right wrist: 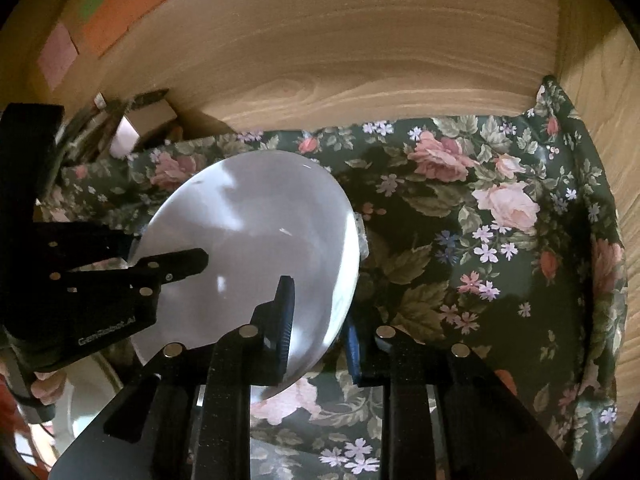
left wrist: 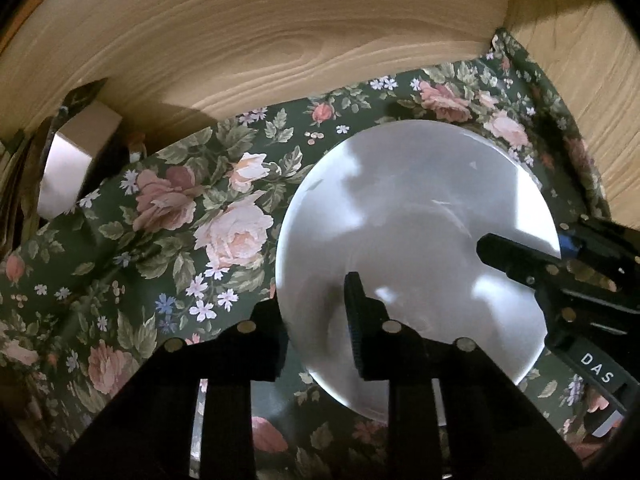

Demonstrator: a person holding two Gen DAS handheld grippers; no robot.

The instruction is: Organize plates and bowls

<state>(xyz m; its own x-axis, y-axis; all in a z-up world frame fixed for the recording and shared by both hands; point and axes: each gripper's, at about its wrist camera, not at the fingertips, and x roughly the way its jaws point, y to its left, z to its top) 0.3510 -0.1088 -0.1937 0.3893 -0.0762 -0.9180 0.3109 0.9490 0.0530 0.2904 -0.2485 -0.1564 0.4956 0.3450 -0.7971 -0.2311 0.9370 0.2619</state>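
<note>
Your left gripper (left wrist: 316,312) is matte black, its two fingers ribbed along the inner faces with a strip of blue showing at the pad edge. Small round brass-coloured studs dot the finger bases and the flat black rails behind them. Your right gripper (right wrist: 320,320) is built the same way: black, studded, blue at the pads. Its side carries white letters reading "DAS", and the left one's body shows pale "GenRobot.AI" lettering. A bit of red sleeve (right wrist: 10,408) shows behind it.

The right gripper (left wrist: 516,260) carries "DAS" (white letters); the left gripper (right wrist: 200,258) reads "GenRobot.AI".
</note>
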